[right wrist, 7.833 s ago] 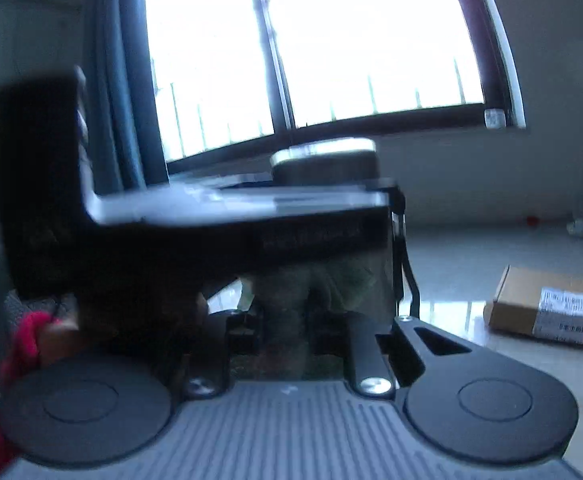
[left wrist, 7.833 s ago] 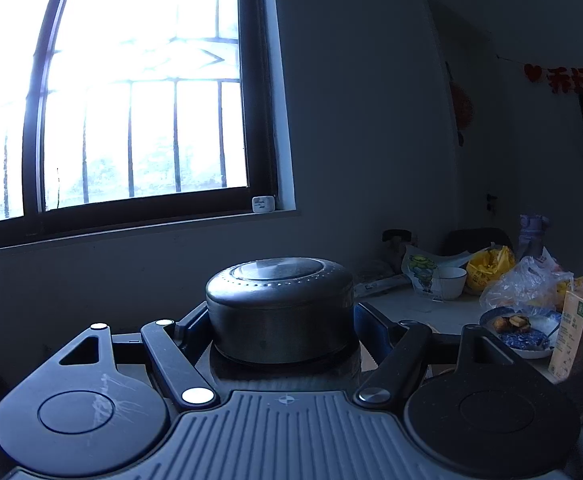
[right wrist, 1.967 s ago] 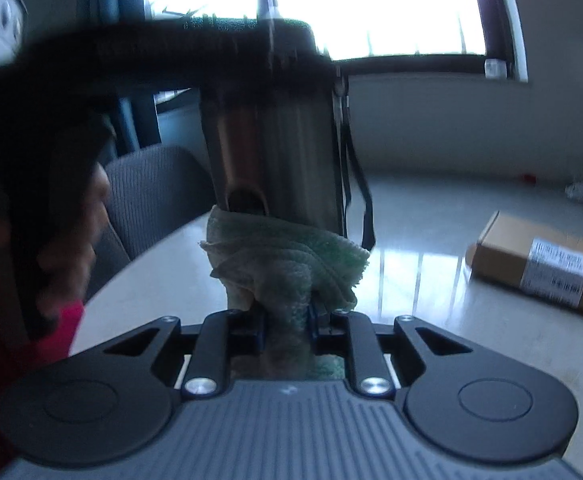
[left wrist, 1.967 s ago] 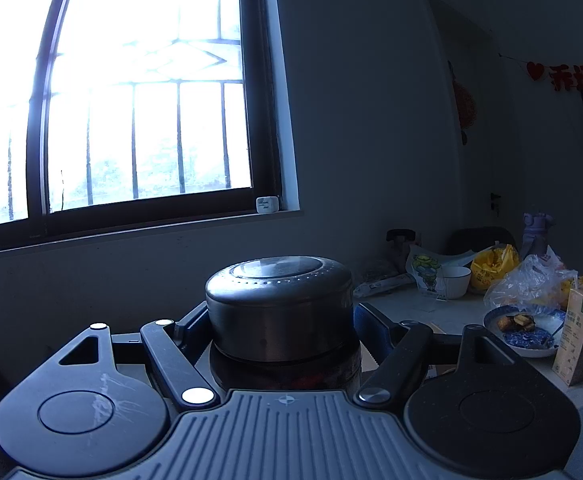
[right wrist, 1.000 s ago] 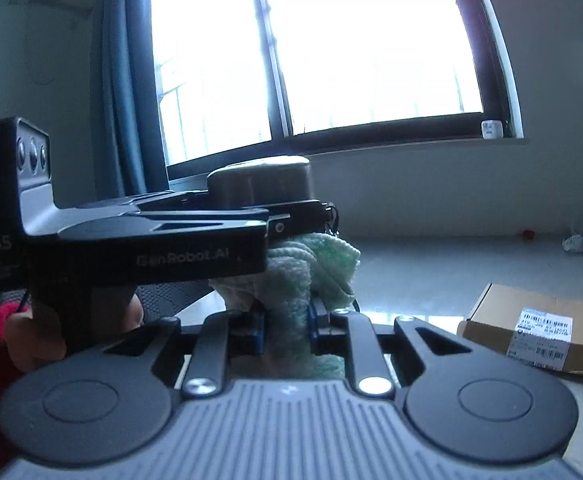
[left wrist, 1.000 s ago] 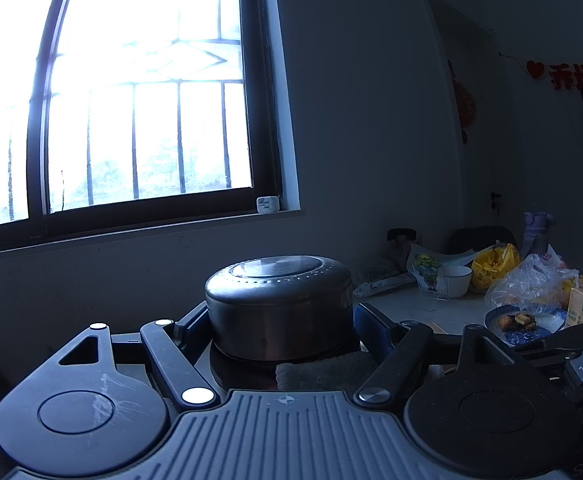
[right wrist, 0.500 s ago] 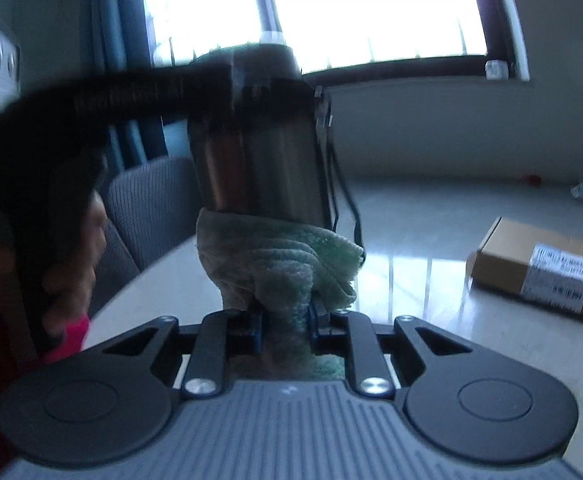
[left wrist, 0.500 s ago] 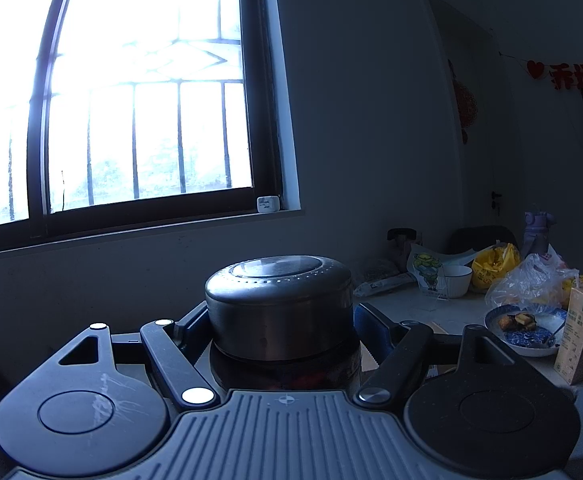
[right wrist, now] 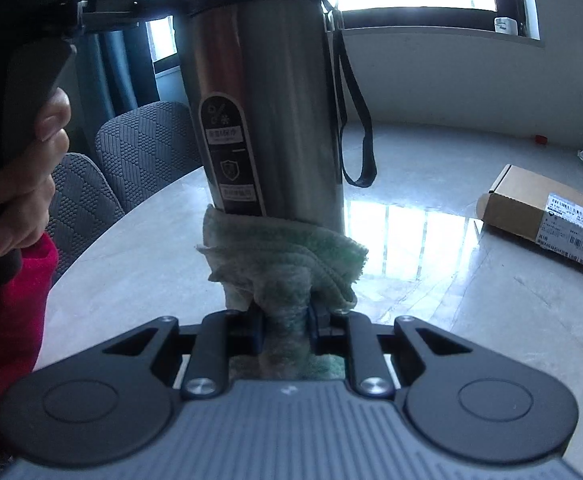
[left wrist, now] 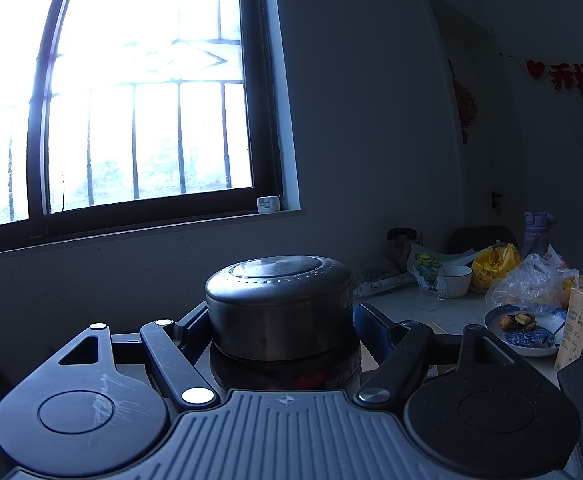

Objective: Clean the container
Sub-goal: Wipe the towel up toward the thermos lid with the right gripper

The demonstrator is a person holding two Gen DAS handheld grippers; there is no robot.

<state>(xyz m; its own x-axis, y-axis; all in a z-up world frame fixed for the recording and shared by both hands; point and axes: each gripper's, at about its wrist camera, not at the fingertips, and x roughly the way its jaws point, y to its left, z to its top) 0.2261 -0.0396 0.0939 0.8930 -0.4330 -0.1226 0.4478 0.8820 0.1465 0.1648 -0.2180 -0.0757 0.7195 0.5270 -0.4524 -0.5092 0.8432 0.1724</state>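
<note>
Steel flask (right wrist: 267, 108) clamped near its lid by left gripper (left wrist: 279, 344); green cloth (right wrist: 287, 260) pinched in right gripper (right wrist: 285, 320), pressed just ahead against flask's lower wall. Best wiped with firm strokes, flask kept steady.

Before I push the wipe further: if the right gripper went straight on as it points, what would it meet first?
The flask. The right gripper, jaws shut on the cloth, already has that cloth against the flask's lower wall, so straight on only presses it harder there.
</note>
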